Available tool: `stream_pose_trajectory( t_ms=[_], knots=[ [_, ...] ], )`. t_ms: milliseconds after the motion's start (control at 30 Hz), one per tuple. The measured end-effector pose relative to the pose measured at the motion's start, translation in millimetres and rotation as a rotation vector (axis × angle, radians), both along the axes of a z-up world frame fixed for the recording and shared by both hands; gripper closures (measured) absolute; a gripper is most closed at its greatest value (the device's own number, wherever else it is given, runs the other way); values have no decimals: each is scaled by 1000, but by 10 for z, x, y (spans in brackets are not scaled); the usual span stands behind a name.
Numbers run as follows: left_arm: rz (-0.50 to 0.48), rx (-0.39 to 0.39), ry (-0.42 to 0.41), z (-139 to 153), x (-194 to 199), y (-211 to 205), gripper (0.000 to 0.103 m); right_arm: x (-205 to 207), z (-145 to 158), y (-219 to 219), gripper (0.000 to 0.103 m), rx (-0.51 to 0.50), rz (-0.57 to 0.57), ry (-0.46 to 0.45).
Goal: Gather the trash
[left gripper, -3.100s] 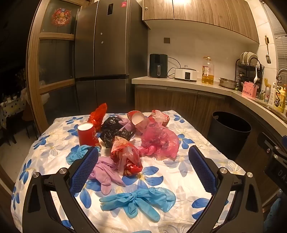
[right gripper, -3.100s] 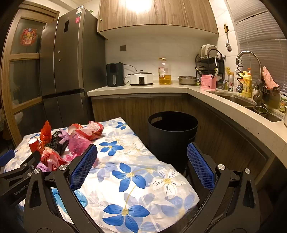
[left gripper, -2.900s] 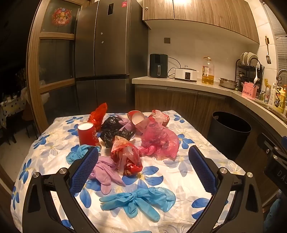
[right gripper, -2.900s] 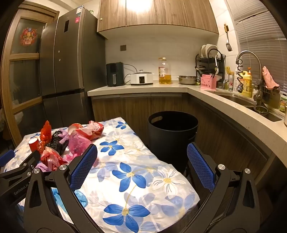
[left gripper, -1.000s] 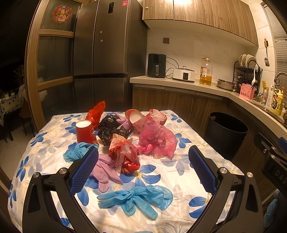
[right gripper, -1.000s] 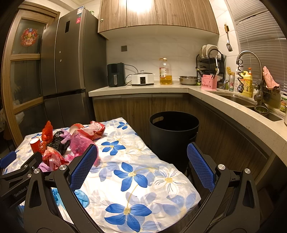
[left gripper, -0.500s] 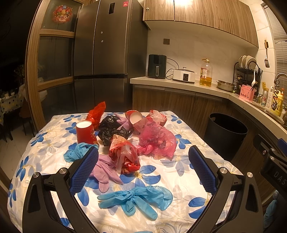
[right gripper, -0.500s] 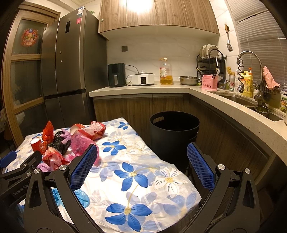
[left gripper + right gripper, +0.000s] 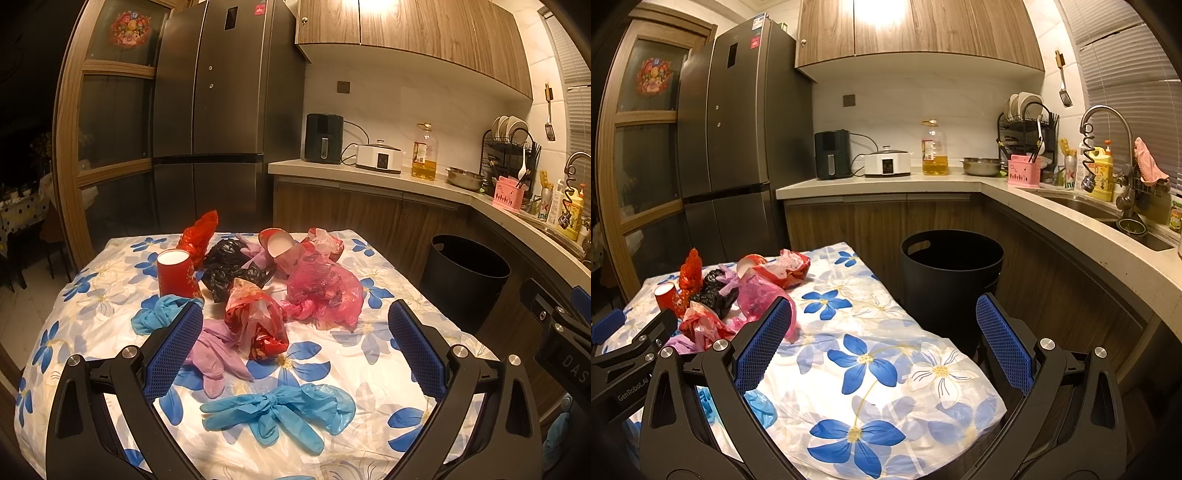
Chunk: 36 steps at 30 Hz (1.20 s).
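Trash lies on a floral tablecloth [image 9: 384, 373]: blue gloves [image 9: 277, 408] nearest, a purple glove [image 9: 216, 356], a red-and-clear wrapper bundle [image 9: 256, 321], a pink bag [image 9: 325, 291], a black bag [image 9: 231, 267], an upright red cup [image 9: 176, 273], a tipped red cup [image 9: 277, 245] and a red bag [image 9: 197, 236]. My left gripper [image 9: 295, 349] hangs open over the near edge with nothing between its blue pads. My right gripper [image 9: 884, 341] is open too, above the table's right side, with the pile [image 9: 738, 288] at its left. A black bin [image 9: 951, 280] stands just beyond the table.
The bin [image 9: 465, 277] sits on the floor between the table and an L-shaped counter [image 9: 1071, 218] with a sink and faucet [image 9: 1108, 125]. A tall dark fridge [image 9: 221, 118] stands behind the table. The other gripper's body [image 9: 561, 343] shows at right.
Both views have shifted only slightly; the pile sits a touch lower and closer in the left wrist view. Nothing was grasped or moved.
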<state>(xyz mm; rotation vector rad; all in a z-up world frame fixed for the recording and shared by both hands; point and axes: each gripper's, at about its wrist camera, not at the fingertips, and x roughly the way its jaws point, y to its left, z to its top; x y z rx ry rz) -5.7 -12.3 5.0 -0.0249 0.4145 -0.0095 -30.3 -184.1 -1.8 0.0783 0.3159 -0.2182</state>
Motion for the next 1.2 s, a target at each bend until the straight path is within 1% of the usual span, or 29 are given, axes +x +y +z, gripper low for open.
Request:
stream_pose_trajectory(
  t_ms=[167, 300, 400, 467, 600, 733, 833, 900, 1000, 1067, 1100, 1133, 1200],
  knots=[
    [9, 11, -12, -5, 2, -7, 6, 3, -4, -1, 4, 3, 4, 2],
    [36, 26, -17, -96, 1, 90, 6, 34, -35, -25, 4, 3, 19, 3],
    [55, 0, -54, -207, -85, 241, 6, 71, -79, -13, 4, 14, 50, 3],
    [53, -9, -62, -279, -128, 314, 6, 115, -130, 11, 4, 19, 78, 10],
    [90, -17, -59, -443, -176, 473, 6, 210, -281, 86, 4, 40, 146, 25],
    [111, -37, -52, -546, -176, 598, 6, 290, -479, 221, 4, 24, 197, 31],
    [118, -19, -41, -616, -160, 635, 6, 356, -663, 362, 8, 11, 264, 41],
    [125, -20, -34, -668, -141, 687, 6, 409, -808, 475, 10, 12, 321, 62],
    [139, -27, -36, -715, -113, 786, 6, 480, -1012, 612, 13, 59, 415, 115],
    [154, -31, -32, -757, -86, 867, 7, 510, -1114, 712, 19, 77, 467, 138],
    [158, -35, -27, -772, -68, 899, 10, 523, -1156, 764, 20, 79, 489, 148],
    [163, -39, -20, -792, -48, 929, 11, 532, -1196, 820, 23, 76, 507, 157],
    [171, -57, -5, -829, 8, 996, 11, 556, -1271, 914, 26, 66, 542, 173]
  ],
)
